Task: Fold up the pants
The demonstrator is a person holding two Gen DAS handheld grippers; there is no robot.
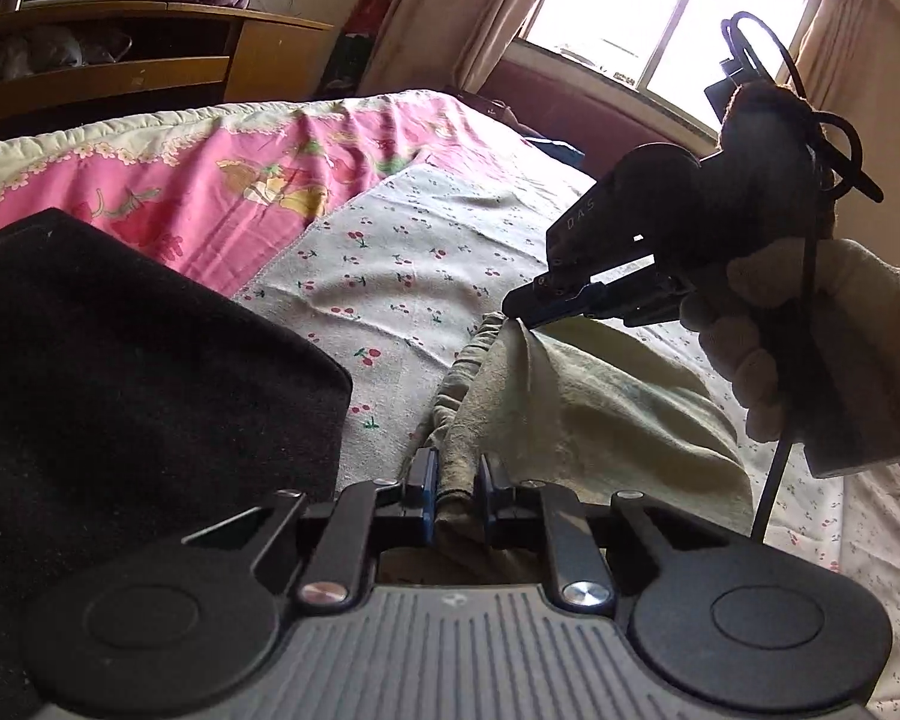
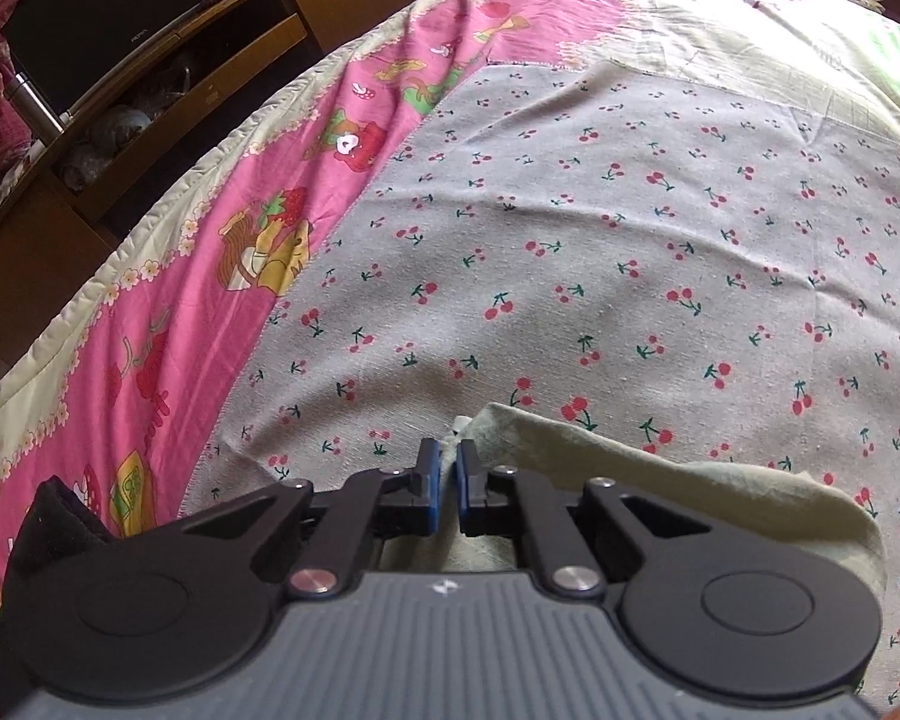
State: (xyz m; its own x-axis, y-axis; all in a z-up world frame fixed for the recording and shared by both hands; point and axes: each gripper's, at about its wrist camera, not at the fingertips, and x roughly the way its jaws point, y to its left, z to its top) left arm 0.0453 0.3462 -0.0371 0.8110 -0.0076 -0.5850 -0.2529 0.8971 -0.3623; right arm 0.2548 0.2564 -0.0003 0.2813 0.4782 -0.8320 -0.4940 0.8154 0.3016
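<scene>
Pale green pants [image 1: 576, 402] lie bunched on the cherry-print sheet [image 1: 402, 276] of the bed. Their gathered waistband runs down into my left gripper [image 1: 457, 483], whose blue pads are shut on that fabric. In the same view my right gripper [image 1: 525, 311], held by a gloved hand [image 1: 822, 348], pinches the far edge of the pants with its tips closed. The right wrist view shows the right gripper [image 2: 448, 471] with its pads nearly together on a thin edge of the pale green pants [image 2: 660, 474], which trail off to the right.
A pink cartoon-print quilt [image 2: 168, 312] covers the bed's left side. A black cloth [image 1: 120, 372] lies at the near left. A wooden cabinet [image 1: 120, 66] with a dark screen stands beyond the bed, and a bright window [image 1: 660, 6] is at the far right.
</scene>
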